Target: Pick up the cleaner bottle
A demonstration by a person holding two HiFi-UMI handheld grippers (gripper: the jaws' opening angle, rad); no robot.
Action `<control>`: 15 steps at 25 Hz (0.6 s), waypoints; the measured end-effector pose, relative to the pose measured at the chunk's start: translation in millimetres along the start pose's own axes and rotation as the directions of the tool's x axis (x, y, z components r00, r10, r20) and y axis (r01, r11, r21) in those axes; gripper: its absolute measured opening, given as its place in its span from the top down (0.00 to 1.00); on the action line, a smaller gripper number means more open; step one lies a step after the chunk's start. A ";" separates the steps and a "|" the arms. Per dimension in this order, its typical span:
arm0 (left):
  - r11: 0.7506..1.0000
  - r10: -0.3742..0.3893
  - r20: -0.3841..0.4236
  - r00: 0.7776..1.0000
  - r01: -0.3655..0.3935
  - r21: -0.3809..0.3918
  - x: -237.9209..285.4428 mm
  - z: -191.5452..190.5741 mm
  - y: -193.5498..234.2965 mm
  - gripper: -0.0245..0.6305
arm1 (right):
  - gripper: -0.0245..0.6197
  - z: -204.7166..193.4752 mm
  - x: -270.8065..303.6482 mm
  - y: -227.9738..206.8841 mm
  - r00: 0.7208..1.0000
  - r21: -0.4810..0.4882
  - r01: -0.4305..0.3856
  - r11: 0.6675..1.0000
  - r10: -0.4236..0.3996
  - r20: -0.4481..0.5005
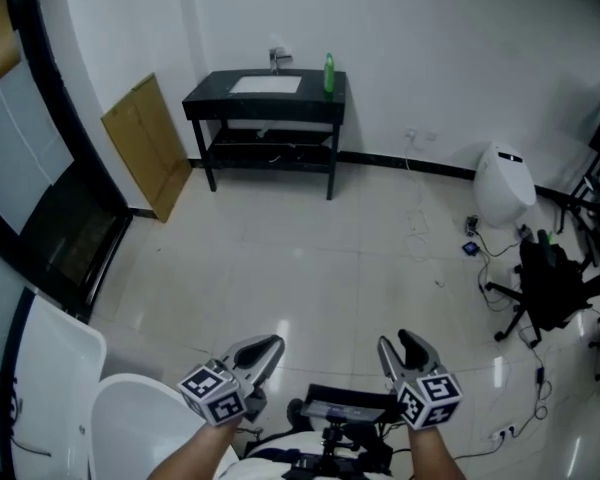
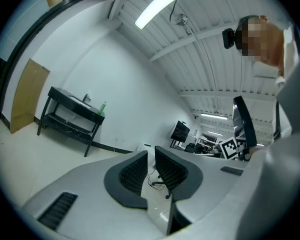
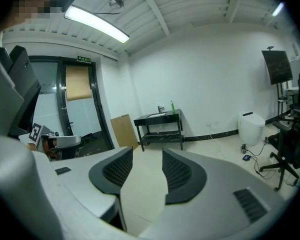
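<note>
Green plastic, slim and upright: the cleaner bottle stands at the right-hand back corner of a black tabletop set against the far white wall, just beside an inset white sink with a chrome tap. It is one narrow item, darker at the top, with nothing touching it. The label and cap type are too small to read. Below the tabletop is an open lower shelf. A brown cardboard sheet leans on the wall to its left, and pale tiled floor lies in front. Status: pickup not started and bottle untouched. Both grippers are held close to the person, well apart from the bottle, with the whole stretch of floor between. Left gripper: fingers slightly apart, a narrow gap, nothing in it. Right gripper: fingers apart, a wider gap, nothing in it. Remaining, as judged: the approach to the tabletop, closing the fingers around the bottle's body, and the lift.
</note>
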State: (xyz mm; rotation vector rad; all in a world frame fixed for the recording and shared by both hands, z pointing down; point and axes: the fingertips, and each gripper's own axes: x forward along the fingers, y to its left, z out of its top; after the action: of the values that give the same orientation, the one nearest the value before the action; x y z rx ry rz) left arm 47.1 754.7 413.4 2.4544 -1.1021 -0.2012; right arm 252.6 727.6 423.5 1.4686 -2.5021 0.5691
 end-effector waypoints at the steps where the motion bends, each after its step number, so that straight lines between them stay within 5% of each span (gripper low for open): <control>1: 1.000 0.000 -0.003 1.000 0.000 -0.001 4.4 3.2 9.2 0.89 | 0.66 3.1 9.2 -0.4 1.000 -0.001 0.003 1.000 -0.003 -0.002; 15: 0.997 0.074 0.014 0.997 -0.074 -0.009 82.8 45.2 96.4 0.89 | 0.67 41.8 120.0 -73.9 0.999 0.011 -0.030 1.000 0.029 0.031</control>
State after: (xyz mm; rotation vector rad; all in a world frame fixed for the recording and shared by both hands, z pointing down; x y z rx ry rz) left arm 23.9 622.0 420.1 2.4035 -1.1943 -0.2004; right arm 259.1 582.2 444.0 1.4577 -2.5519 0.5703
